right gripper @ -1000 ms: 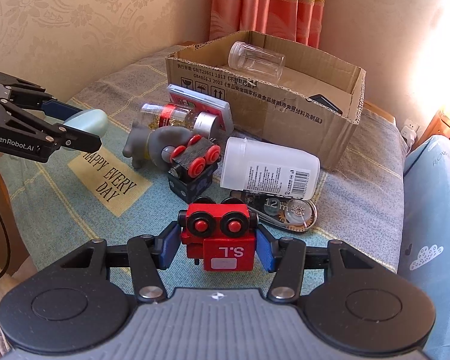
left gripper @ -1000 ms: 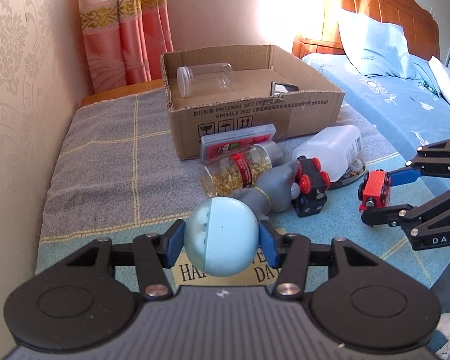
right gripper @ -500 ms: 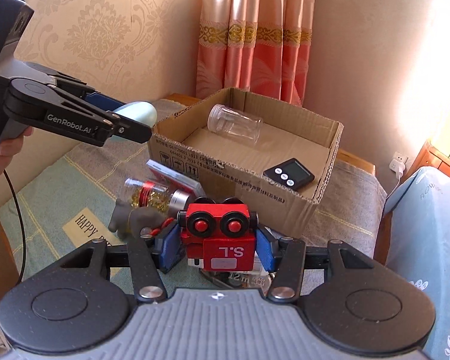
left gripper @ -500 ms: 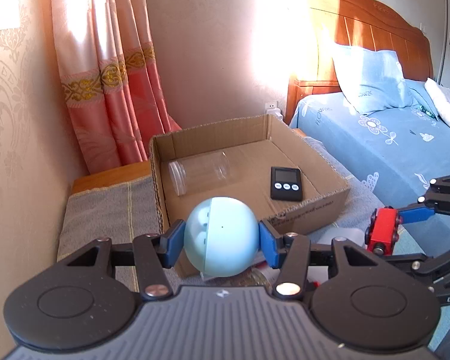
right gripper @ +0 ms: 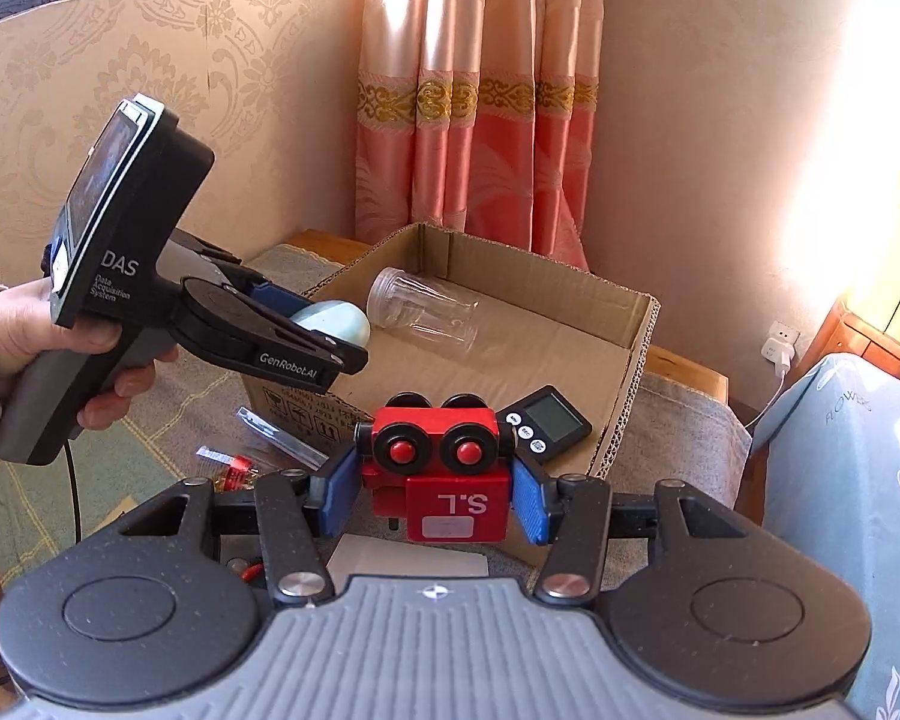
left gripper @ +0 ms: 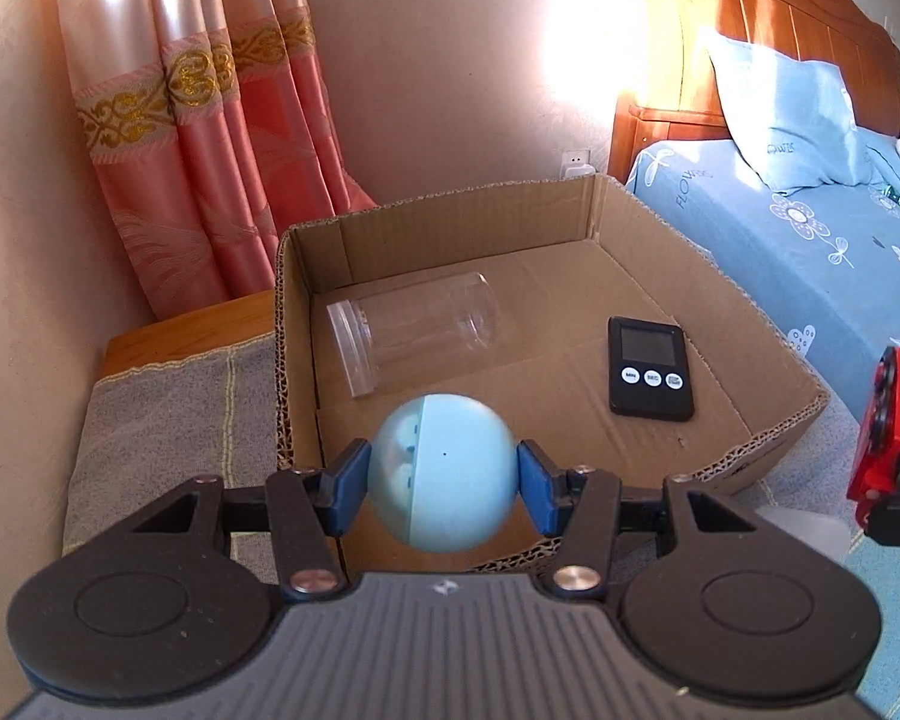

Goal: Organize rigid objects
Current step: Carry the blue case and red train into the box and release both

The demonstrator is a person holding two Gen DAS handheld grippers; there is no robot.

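Observation:
My left gripper is shut on a light blue ball and holds it above the near edge of the open cardboard box. The ball also shows in the right wrist view. My right gripper is shut on a red toy train car marked "S.L", held above the table in front of the box. The train car shows at the right edge of the left wrist view. Inside the box lie a clear plastic jar and a black digital timer.
Below the grippers on the cloth-covered table lie a clear flat case and a jar with a red label, partly hidden. Pink curtains hang behind the box. A bed with blue bedding stands to the right.
Both grippers have risen off the table with their objects and moved toward the box. The left gripper with the ball now hovers over the box's near edge.

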